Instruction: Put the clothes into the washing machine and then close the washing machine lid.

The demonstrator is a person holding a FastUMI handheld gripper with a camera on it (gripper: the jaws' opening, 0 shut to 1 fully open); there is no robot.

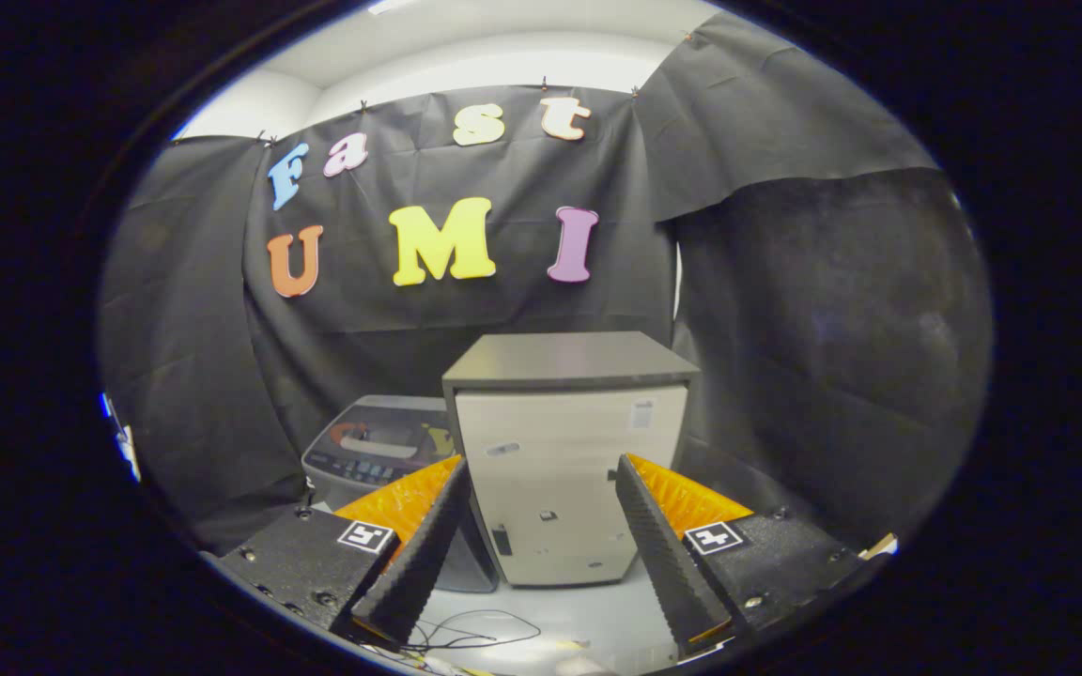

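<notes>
A grey top-loading washing machine stands low on the floor beyond my left finger, its lid down and its control panel facing me. My gripper is held well above the floor with its fingers wide apart and nothing between them. I see no clothes in this view.
A beige cabinet with a dark top stands straight ahead between the fingers, right beside the washing machine. Thin dark cables lie on the pale floor below the fingers. Black cloth walls close the booth behind and on both sides.
</notes>
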